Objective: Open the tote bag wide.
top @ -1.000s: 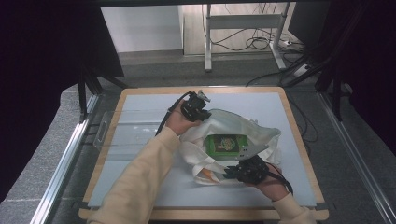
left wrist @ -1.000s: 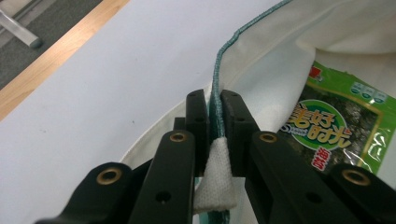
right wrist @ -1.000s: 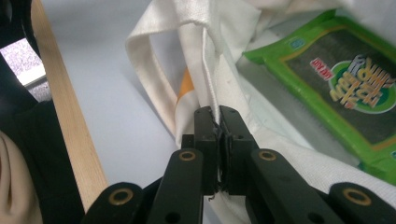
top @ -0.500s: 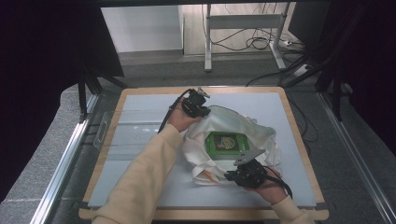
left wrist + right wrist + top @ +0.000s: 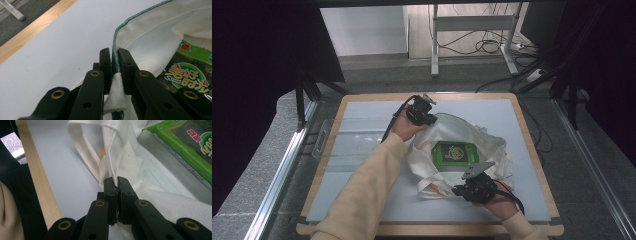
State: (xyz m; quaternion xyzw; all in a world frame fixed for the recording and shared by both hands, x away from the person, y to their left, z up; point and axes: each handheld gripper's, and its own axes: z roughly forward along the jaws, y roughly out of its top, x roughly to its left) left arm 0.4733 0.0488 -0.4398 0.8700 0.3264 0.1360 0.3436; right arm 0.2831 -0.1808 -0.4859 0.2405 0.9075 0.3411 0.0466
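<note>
A white cloth bag (image 5: 494, 145) with a green-trimmed rim lies open in the middle of the table. A green snack packet (image 5: 454, 153) rests in its mouth. My left gripper (image 5: 428, 120) is at the bag's far left edge, shut on the trimmed rim (image 5: 114, 53); the packet (image 5: 192, 72) lies just to the right of its jaws. My right gripper (image 5: 462, 190) is at the near side, shut on a fold of the bag's white fabric (image 5: 117, 165), with the packet (image 5: 190, 145) beyond at the upper right.
The bag lies on a pale mat (image 5: 362, 165) over a wood-edged table (image 5: 532, 145). A clear plastic holder (image 5: 321, 145) hangs off the left edge beside a metal rail (image 5: 277, 185). Cables and a steel stand (image 5: 472, 45) are on the floor behind.
</note>
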